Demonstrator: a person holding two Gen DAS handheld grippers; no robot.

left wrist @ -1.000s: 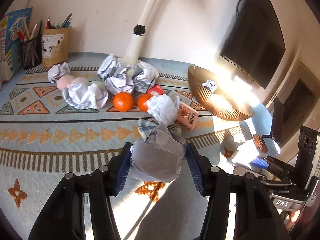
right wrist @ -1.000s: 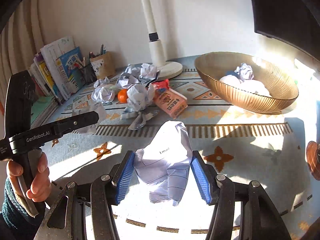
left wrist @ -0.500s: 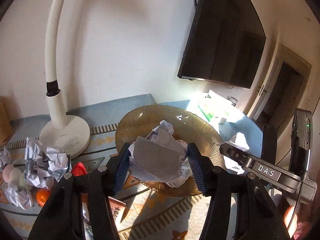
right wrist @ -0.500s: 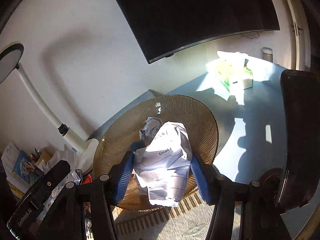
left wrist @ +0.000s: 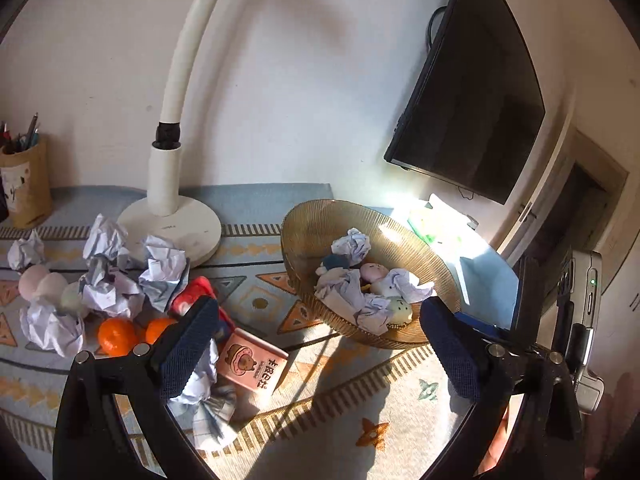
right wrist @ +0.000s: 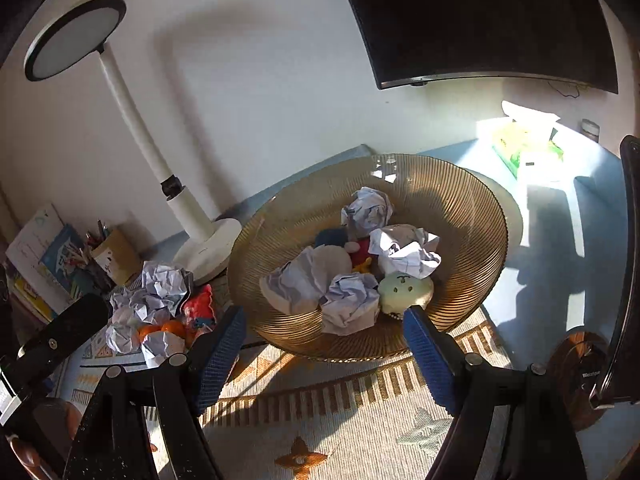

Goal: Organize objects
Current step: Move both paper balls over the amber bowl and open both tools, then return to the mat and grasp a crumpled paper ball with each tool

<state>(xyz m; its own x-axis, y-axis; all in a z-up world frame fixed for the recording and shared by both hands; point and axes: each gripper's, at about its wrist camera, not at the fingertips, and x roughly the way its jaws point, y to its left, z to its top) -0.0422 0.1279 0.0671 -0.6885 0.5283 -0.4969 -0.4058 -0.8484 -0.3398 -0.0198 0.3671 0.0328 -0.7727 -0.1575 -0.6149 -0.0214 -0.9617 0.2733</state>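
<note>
Left gripper (left wrist: 320, 344) was spread wide with nothing between its blue pads, hanging above the patterned table mat (left wrist: 344, 396) just in front of the amber ribbed bowl (left wrist: 296, 248). Right gripper (right wrist: 324, 356) was likewise wide apart and empty, hovering at the near rim of the same bowl (right wrist: 472, 208).

Bowl contents, right wrist view: 4 crumpled paper balls, 1 at the back (right wrist: 367, 211), 1 on the right with printed text (right wrist: 404, 251), 1 front center (right wrist: 351, 303), 1 front left (right wrist: 298, 280). Between them sat a pale green round plush toy (right wrist: 405, 289), a dark blue item (right wrist: 330, 237) and a red item (right wrist: 362, 249), both partly hidden.

Left of the bowl, loose clutter was on the mat: more crumpled paper (left wrist: 162, 268), 2 oranges (left wrist: 117, 335) (left wrist: 159, 329), a pink carton with a bear picture (left wrist: 253, 366), a red packet (left wrist: 196, 292) and pale round toys (left wrist: 42, 284). White desk lamp base (left wrist: 172, 224) stood behind the pile, a pen holder (left wrist: 24, 184) at far left. Wall-mounted dark screen (left wrist: 472, 92) was above right, a green tissue box (right wrist: 524, 148) in sunlight beyond the bowl.
</note>
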